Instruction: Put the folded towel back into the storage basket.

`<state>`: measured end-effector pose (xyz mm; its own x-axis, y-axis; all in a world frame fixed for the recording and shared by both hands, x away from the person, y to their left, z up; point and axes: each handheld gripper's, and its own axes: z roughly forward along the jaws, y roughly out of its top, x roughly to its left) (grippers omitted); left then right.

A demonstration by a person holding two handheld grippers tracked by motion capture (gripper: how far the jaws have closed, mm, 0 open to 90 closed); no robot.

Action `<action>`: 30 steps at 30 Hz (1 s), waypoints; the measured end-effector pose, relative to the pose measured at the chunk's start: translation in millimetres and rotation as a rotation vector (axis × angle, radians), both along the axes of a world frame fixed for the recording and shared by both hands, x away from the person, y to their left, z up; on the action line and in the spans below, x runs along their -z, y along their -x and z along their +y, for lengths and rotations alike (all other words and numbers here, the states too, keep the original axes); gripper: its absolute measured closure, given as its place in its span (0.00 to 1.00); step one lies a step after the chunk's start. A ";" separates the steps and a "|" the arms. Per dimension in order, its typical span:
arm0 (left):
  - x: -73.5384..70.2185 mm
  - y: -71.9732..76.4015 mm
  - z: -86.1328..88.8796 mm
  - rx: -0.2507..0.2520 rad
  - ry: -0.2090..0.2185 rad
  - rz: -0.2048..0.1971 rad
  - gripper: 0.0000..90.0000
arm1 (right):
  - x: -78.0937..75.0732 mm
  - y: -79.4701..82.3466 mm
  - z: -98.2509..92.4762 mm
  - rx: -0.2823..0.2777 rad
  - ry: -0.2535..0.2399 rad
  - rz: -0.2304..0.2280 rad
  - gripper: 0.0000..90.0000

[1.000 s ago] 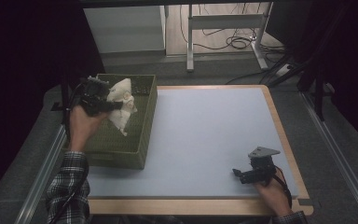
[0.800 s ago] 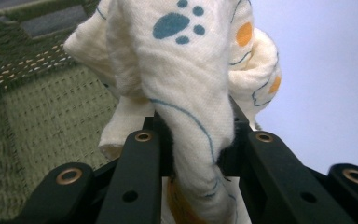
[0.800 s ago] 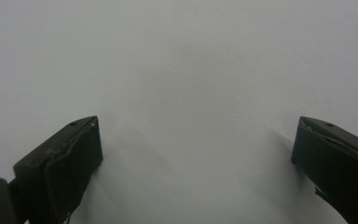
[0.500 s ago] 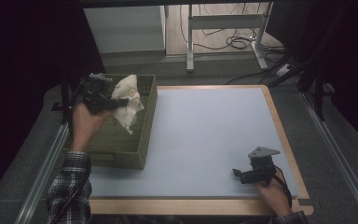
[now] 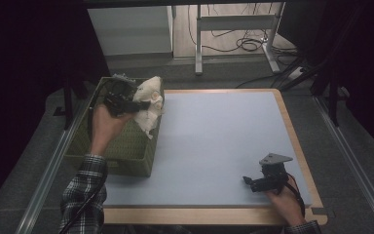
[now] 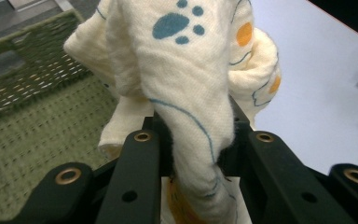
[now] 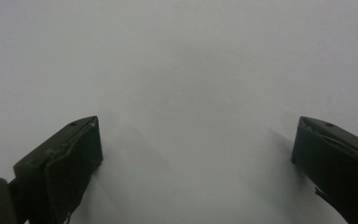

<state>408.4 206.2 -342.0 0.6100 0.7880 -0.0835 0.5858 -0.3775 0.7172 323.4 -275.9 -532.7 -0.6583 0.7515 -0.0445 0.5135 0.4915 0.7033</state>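
Cream cloth [image 6: 186, 84] pinched between left fingers [image 6: 140, 154]

The tabletop [image 5: 214, 146] is a pale blue-grey sheet framed by a light wooden border, bare across its middle and right half. Past its far edge, on the floor, stand a white cabinet [image 5: 129, 29] and the grey metal legs of a frame [image 5: 233, 29], with black cables [image 5: 246, 44] coiled beside them.
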 end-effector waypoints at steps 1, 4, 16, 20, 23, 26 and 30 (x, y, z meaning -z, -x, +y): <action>0.5 -1.0 -4.1 0.004 -0.001 0.000 0.82 | 0.0 0.0 0.0 0.000 0.000 0.000 0.02; 1.6 -3.6 -12.7 0.019 -0.003 0.001 0.82 | 0.0 0.0 0.0 0.000 0.000 0.000 0.02; 4.4 -13.2 -49.1 0.075 -0.010 0.004 0.82 | 0.0 0.0 0.0 -0.002 0.000 0.000 0.02; 6.4 -15.4 -58.9 0.095 -0.010 0.007 0.82 | 0.0 0.0 0.0 -0.001 -0.001 0.000 0.02; 11.2 -18.5 -74.8 0.117 -0.012 0.013 0.82 | 0.0 0.0 0.0 -0.001 -0.001 0.001 0.02; 14.7 -20.3 -86.0 0.138 -0.014 0.017 0.82 | 0.0 0.1 0.0 -0.001 -0.001 0.002 0.02; 21.2 -22.5 -104.4 0.161 -0.017 0.020 0.82 | 0.0 0.1 0.0 -0.001 -0.001 0.002 0.02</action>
